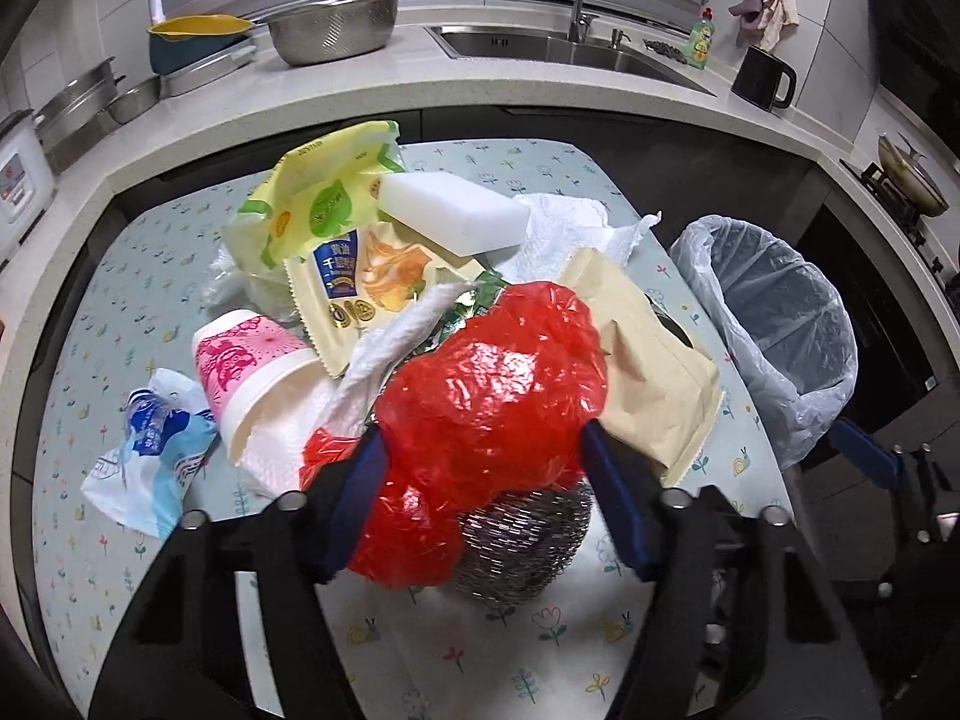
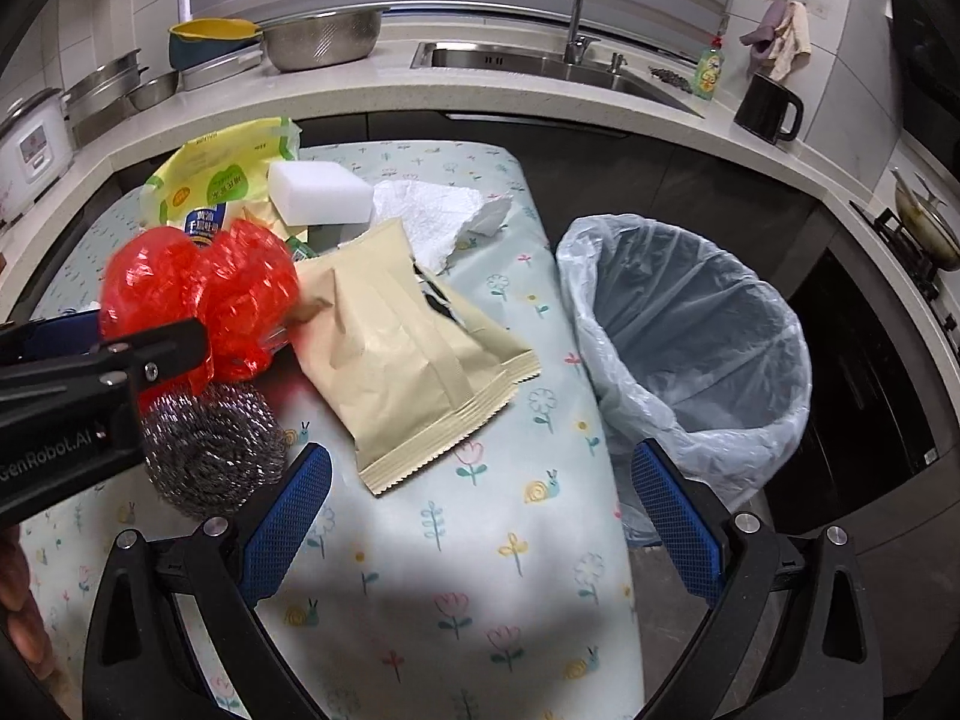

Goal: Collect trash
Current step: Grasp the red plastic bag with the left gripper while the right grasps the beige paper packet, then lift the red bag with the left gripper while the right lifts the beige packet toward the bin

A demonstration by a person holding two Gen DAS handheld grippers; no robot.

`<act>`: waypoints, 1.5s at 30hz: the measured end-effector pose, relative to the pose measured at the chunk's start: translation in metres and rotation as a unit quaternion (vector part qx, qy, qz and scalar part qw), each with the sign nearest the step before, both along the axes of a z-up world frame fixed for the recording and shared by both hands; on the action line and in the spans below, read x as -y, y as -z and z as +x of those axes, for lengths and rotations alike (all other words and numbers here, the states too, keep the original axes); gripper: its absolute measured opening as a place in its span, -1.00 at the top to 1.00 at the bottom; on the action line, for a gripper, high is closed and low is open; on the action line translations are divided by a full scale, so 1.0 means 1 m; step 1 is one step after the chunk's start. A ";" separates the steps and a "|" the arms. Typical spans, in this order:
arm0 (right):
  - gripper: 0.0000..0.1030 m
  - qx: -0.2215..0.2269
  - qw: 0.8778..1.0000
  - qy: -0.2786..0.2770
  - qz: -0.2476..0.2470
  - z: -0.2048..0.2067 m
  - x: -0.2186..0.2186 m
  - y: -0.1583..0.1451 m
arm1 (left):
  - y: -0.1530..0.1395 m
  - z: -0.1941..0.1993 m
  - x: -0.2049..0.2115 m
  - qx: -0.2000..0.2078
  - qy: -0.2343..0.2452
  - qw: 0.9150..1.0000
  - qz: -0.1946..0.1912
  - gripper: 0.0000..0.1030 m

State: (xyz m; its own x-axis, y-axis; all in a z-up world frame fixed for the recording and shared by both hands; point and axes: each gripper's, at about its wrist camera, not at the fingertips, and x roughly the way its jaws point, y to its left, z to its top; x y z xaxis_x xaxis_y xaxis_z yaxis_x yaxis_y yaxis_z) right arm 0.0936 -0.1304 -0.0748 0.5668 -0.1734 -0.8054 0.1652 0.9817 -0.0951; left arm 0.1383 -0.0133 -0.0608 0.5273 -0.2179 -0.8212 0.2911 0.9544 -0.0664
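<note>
Your left gripper (image 1: 480, 450) is closed on the red plastic bag (image 1: 492, 396), both blue pads pressed into its crumpled bulk. The bag appears lifted clear of the pile and sits on the far side of the heap from the lined trash bin (image 2: 690, 348). Your right gripper (image 2: 480, 516) stands with its jaws wide apart and nothing between them, hovering over bare tablecloth (image 2: 510, 600) just beside the bin.

Progress, as judged from these views: early. The bin liner shows no trash inside as far as its visible interior goes; the bottom is not fully in view. Nothing can be confirmed as collected.

Outstanding items, all placed relative to the bin:
- Beige paper pouch (image 2: 408, 354), nearest the bin, lying flat.
- Steel scouring ball (image 2: 210, 450), beyond the pouch, directly under the held bag.
- White paper towel (image 2: 438, 210) and white sponge block (image 2: 318, 192), further back from the bin.
- Yellow-green wrapper (image 1: 312, 198) and yellow snack packet (image 1: 372, 288), behind the bag.
- Pink paper cup (image 1: 252, 372), tipped on its side, and blue-and-white wrapper (image 1: 150, 456), farthest from the bin.

The red bag must cross the pouch to reach the bin; expect loose film to trail and snag.
</note>
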 end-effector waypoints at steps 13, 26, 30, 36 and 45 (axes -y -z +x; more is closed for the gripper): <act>-0.32 -0.011 1.000 -0.018 0.019 0.035 -0.012 0.028 | -0.004 0.002 -0.005 -0.006 0.017 1.000 -0.026 0.74; 0.99 0.023 0.998 -0.004 0.059 0.020 0.010 0.001 | -0.035 -0.008 -0.006 0.012 0.025 0.999 -0.046 0.78; 0.87 0.020 0.997 -0.001 0.075 0.016 0.016 -0.003 | -0.048 -0.016 -0.004 0.025 0.029 0.998 -0.052 0.78; -0.47 0.030 0.994 0.015 0.103 0.024 0.025 0.006 | -0.068 -0.017 -0.003 0.048 0.032 0.997 -0.057 0.78; -0.22 0.012 0.993 0.004 0.115 0.066 0.020 0.042 | -0.067 0.007 -0.005 0.051 0.016 0.997 -0.053 0.77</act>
